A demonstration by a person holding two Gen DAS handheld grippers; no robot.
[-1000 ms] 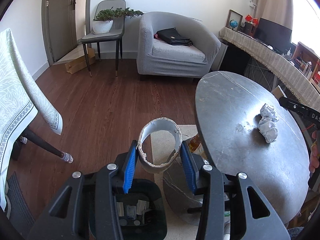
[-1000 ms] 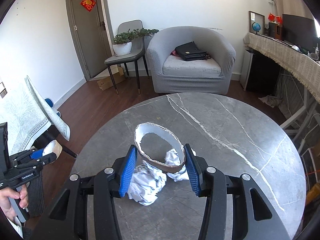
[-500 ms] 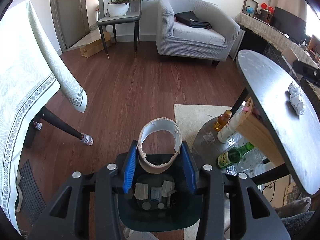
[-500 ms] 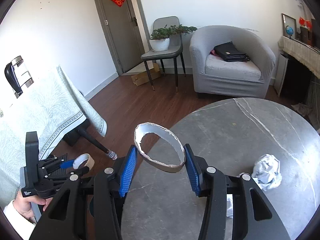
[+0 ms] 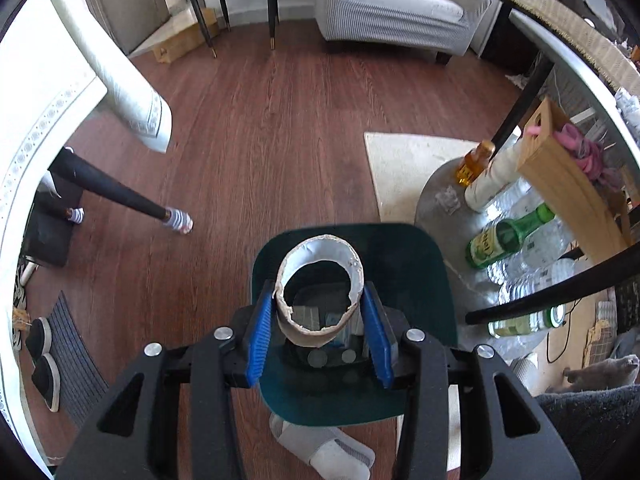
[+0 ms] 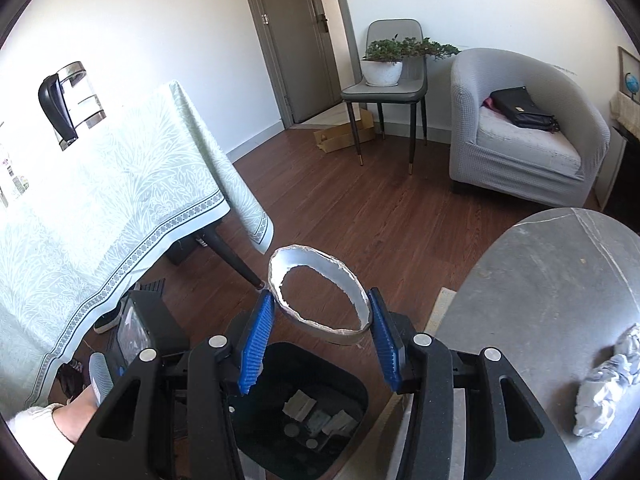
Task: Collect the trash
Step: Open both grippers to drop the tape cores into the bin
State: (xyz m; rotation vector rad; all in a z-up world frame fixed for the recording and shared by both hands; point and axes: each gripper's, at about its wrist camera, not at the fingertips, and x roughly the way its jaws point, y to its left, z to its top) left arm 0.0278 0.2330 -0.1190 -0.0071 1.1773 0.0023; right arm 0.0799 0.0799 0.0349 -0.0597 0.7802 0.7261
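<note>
My left gripper (image 5: 319, 322) is shut on a torn cardboard ring (image 5: 320, 334) and holds it right above the open dark green trash bin (image 5: 416, 264), which has scraps at its bottom. My right gripper (image 6: 320, 322) is shut on a second torn cardboard ring (image 6: 352, 300), above the far rim of the same bin (image 6: 348, 376). Crumpled white paper (image 6: 604, 388) lies on the round grey marble table (image 6: 560, 280) to the right. The left gripper's body (image 6: 132, 328) shows at lower left in the right wrist view.
A table with a pale green cloth (image 6: 100, 208) and dark legs (image 5: 112, 188) stands left. Bottles (image 5: 508, 236) and a wooden box (image 5: 568, 176) crowd the shelf under the marble table. A grey armchair (image 6: 524, 132), chair with plant (image 6: 388, 76), slippers (image 5: 44, 356), white slipper (image 5: 324, 452).
My left gripper has moved down over the bin with its ring. My right gripper has swung left off the marble table with its ring, to above the bin.
</note>
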